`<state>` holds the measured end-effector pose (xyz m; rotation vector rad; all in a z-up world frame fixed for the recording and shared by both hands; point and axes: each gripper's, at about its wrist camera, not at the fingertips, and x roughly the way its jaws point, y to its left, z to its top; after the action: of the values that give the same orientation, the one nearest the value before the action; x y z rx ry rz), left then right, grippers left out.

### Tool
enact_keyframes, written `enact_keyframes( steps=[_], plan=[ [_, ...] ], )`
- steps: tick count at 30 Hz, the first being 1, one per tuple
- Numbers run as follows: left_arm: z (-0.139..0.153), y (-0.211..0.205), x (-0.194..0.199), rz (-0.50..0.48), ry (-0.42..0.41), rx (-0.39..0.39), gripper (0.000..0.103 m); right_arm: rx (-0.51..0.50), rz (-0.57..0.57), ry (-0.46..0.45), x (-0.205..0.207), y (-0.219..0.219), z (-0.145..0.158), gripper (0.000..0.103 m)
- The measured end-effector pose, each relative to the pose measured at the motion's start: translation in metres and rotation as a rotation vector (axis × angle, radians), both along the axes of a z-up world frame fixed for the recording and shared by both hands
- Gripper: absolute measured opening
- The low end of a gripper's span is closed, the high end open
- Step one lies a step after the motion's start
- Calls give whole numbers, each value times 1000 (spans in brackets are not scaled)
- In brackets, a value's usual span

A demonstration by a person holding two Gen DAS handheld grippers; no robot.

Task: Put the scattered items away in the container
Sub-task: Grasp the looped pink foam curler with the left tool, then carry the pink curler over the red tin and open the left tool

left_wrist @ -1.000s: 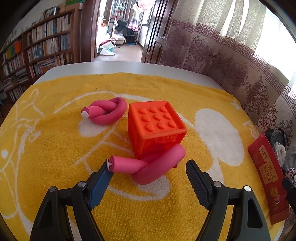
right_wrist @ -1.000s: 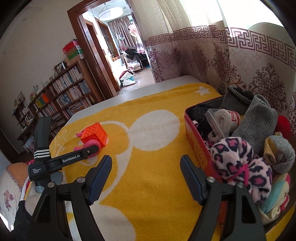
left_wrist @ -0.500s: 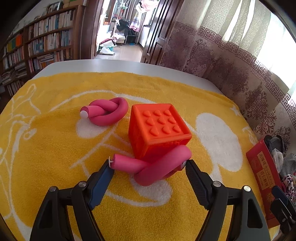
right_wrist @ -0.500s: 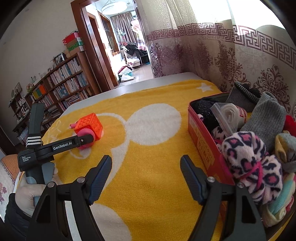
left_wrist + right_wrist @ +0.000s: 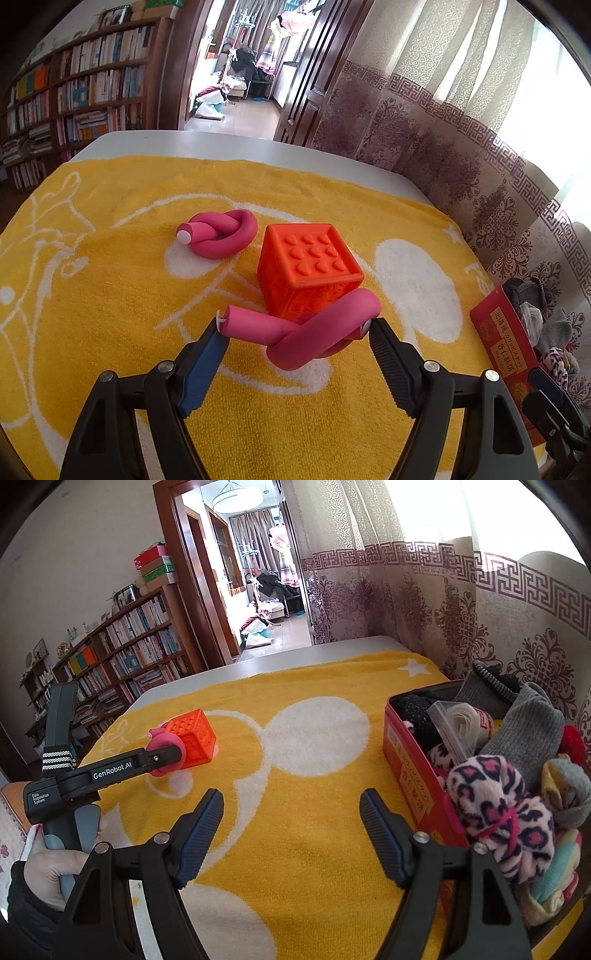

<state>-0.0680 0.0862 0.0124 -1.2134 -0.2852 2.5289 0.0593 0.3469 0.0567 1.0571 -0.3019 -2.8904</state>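
Note:
My left gripper [image 5: 295, 326] is shut on a pink foam curler [image 5: 314, 332] twisted into a loop, its pads pressing on the curler's two ends. The curler leans against an orange rubber cube [image 5: 310, 266] with heart bumps. A second knotted pink curler [image 5: 221, 236] lies beyond and to the left. The red box [image 5: 406, 768], the container, stands at the right, piled with socks and soft items. Beside it my right gripper [image 5: 291, 808] hangs open over bare towel. In the right wrist view the left gripper [image 5: 166, 755] reaches to the cube [image 5: 194, 731].
A yellow towel [image 5: 110, 295] with white patterns covers the white table [image 5: 221, 144]. Patterned curtains [image 5: 461, 155] hang close behind the table's right side. A bookshelf [image 5: 122, 657] and an open doorway lie beyond the far edge. A person's hand [image 5: 48, 867] holds the left gripper's handle.
The left gripper has edged forward and narrowed a little, so its pads now touch both ends of the near curler. The right gripper has kept its place and stays open.

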Motion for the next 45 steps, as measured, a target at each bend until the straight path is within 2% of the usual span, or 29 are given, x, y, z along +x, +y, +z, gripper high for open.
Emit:
enact_keyframes(
  steps=[10, 19, 28, 33, 39, 45],
  plan=[
    [26, 42, 15, -92, 39, 10, 80, 31, 26, 17, 28, 2, 2, 80],
    [58, 132, 24, -263, 71, 15, 80, 42, -29, 87, 68, 37, 19, 80],
    [81, 226, 30, -409, 110, -12, 80, 48, -59, 119, 92, 63, 22, 80],
    [80, 269, 28, -474, 110, -42, 80, 24, -71, 129, 95, 74, 23, 80],
    [61, 310, 27, -554, 74, -81, 80, 12, -84, 138, 98, 82, 23, 80],
    [53, 309, 15, -544, 23, -59, 80, 1, -89, 128, 97, 85, 20, 80]
  ],
)
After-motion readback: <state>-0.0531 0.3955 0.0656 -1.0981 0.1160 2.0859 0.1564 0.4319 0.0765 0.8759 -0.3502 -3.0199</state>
